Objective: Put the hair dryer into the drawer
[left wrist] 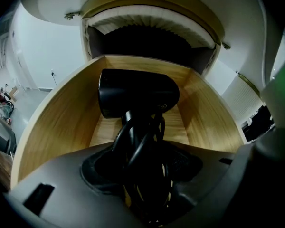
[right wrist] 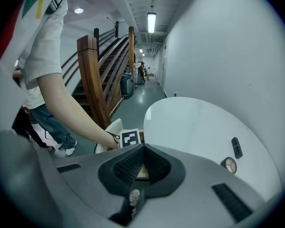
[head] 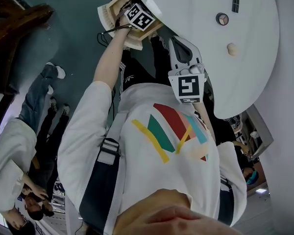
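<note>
The left gripper [left wrist: 142, 167] pinches the hair dryer [left wrist: 137, 96] by its handle and coiled cord, holding it head-first over the open wooden drawer [left wrist: 52, 122], probably to lower it in. The drawer, at twelve o'clock in the head view, looks otherwise empty. The right gripper [right wrist: 141, 165] waits at one o'clock, its jaws pressed together on nothing.

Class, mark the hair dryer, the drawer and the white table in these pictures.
hair dryer [left wrist: 137, 96]: left gripper view, on its black barrel.
drawer [left wrist: 52, 122]: left gripper view, on its left wooden wall.
white table [right wrist: 194, 122]: right gripper view, on its bare top.
</note>
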The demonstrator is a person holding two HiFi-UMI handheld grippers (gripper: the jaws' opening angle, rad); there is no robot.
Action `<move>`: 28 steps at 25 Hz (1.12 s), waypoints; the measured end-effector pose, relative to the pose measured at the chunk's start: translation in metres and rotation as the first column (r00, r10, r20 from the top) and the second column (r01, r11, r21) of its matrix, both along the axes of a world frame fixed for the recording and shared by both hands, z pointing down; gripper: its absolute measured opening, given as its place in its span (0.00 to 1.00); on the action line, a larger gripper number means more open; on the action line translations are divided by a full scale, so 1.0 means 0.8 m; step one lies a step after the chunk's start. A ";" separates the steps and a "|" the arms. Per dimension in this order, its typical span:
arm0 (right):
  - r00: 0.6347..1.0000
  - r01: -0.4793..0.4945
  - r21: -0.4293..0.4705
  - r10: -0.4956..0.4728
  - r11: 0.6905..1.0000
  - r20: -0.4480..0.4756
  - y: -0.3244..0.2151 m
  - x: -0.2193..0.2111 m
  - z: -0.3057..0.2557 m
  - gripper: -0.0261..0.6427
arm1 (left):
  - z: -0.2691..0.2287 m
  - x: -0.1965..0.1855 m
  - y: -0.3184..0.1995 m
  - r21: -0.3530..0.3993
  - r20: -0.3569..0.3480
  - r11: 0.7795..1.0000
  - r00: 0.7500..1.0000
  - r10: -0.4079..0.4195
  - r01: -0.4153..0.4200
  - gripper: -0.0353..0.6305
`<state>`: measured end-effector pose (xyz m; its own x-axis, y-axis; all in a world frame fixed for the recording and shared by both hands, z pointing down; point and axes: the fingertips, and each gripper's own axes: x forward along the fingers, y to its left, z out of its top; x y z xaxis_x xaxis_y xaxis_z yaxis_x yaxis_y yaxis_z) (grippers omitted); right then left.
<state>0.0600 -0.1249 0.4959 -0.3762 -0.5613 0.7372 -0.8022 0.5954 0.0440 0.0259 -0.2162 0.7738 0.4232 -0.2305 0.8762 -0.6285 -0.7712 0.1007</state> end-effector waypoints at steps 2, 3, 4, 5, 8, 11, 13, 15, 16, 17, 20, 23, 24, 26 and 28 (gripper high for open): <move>1.000 0.007 0.006 -0.007 1.000 0.011 -0.007 -0.007 0.002 0.06 | 0.001 -0.004 -0.003 0.001 0.003 1.000 1.000 -0.008 0.008 0.43; 1.000 0.009 0.009 -0.009 1.000 0.015 -0.010 -0.009 0.002 0.06 | 0.002 -0.006 -0.004 -0.001 0.004 1.000 1.000 -0.016 0.016 0.43; 1.000 0.009 0.013 -0.009 1.000 0.018 -0.013 -0.010 0.001 0.06 | 0.003 -0.006 -0.005 -0.005 0.004 1.000 1.000 -0.025 0.025 0.43; 1.000 0.009 0.017 -0.009 1.000 0.021 -0.015 -0.010 0.001 0.06 | 0.005 -0.007 -0.005 -0.012 0.006 0.999 0.999 -0.032 0.032 0.43; 1.000 0.007 0.023 -0.007 1.000 0.028 -0.018 -0.010 0.001 0.06 | 0.011 -0.008 -0.005 -0.033 0.010 0.999 0.999 -0.042 0.043 0.43; 0.999 0.004 0.019 -0.005 1.000 0.032 -0.015 -0.009 0.002 0.06 | 0.014 -0.008 -0.003 -0.044 0.009 0.998 0.999 -0.039 0.040 0.43; 0.999 0.003 0.015 -0.003 1.000 0.033 -0.013 -0.008 0.004 0.06 | 0.015 -0.008 -0.002 -0.053 0.008 0.998 0.999 -0.033 0.033 0.43; 0.999 0.002 0.012 -0.002 1.000 0.033 -0.010 -0.007 0.005 0.06 | 0.015 -0.007 -0.003 -0.058 0.006 0.998 1.000 -0.030 0.031 0.43; 0.999 0.001 0.011 -0.001 1.000 0.034 -0.009 -0.006 0.005 0.06 | 0.015 -0.007 -0.003 -0.060 0.005 0.998 1.000 -0.030 0.030 0.43; 0.999 0.000 0.011 0.000 1.000 0.036 -0.008 -0.006 0.005 0.06 | 0.015 -0.006 -0.003 -0.062 0.004 0.998 1.000 -0.030 0.030 0.43; 0.999 0.002 0.014 -0.003 1.000 0.042 -0.007 -0.006 0.004 0.06 | 0.014 -0.007 -0.003 -0.074 0.000 0.997 0.999 -0.036 0.036 0.43; 0.999 0.010 0.017 -0.010 1.000 0.045 -0.003 -0.009 0.002 0.06 | 0.008 -0.006 -0.005 -0.081 -0.022 0.995 0.998 -0.052 0.050 0.43; 0.999 0.012 0.018 -0.012 1.000 0.046 -0.001 -0.009 0.002 0.06 | 0.006 -0.005 -0.005 -0.084 -0.033 0.995 0.998 -0.058 0.055 0.45; 0.999 0.013 0.019 -0.014 1.000 0.046 0.004 -0.008 0.001 0.06 | 0.001 -0.003 -0.006 -0.097 -0.055 0.993 0.996 -0.073 0.067 0.51; 0.999 0.013 0.020 -0.014 1.000 0.046 0.008 -0.007 0.000 0.06 | -0.003 -0.004 -0.004 -0.107 -0.061 0.991 0.995 -0.081 0.074 0.53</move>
